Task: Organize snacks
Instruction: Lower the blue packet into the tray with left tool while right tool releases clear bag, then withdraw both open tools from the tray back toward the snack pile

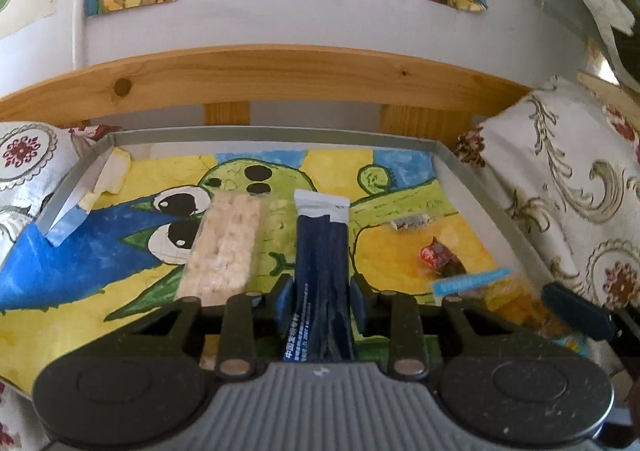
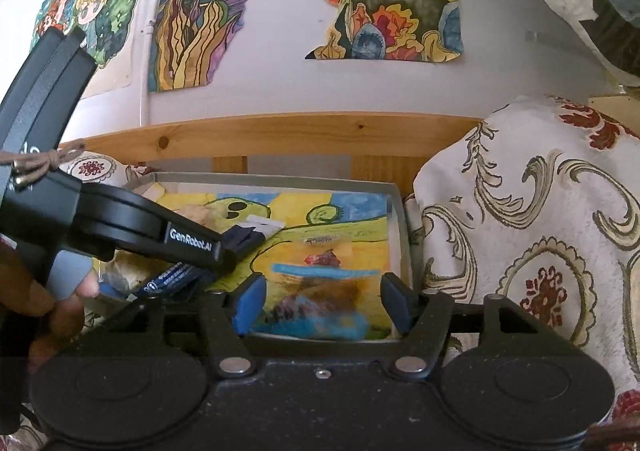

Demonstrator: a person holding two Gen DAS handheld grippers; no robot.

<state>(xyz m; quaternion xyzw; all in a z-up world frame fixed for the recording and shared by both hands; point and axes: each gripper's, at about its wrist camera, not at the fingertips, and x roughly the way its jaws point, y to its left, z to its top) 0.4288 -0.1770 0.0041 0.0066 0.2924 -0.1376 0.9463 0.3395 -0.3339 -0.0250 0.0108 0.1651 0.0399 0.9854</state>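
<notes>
A metal tray (image 1: 272, 133) lined with a painted frog drawing lies on the bed. My left gripper (image 1: 322, 297) is shut on a long dark-blue sachet (image 1: 320, 251) that points away over the tray. A clear pack of pale crackers (image 1: 224, 247) lies just left of it. From the right wrist view, the left gripper (image 2: 232, 251) reaches in from the left with the sachet (image 2: 250, 235). My right gripper (image 2: 323, 301) holds a blurred orange snack bag (image 2: 320, 291) with a blue strip, low over the tray's near right corner. That bag (image 1: 476, 283) meets a right finger (image 1: 576, 311).
A white-wrapped candy (image 1: 410, 222) and a red-wrapped candy (image 1: 436, 255) lie on the tray's right half. Patterned cushions (image 2: 540, 231) press against the tray's right side. A wooden headboard (image 1: 280, 71) runs behind it. A hand (image 2: 48, 303) grips the left tool.
</notes>
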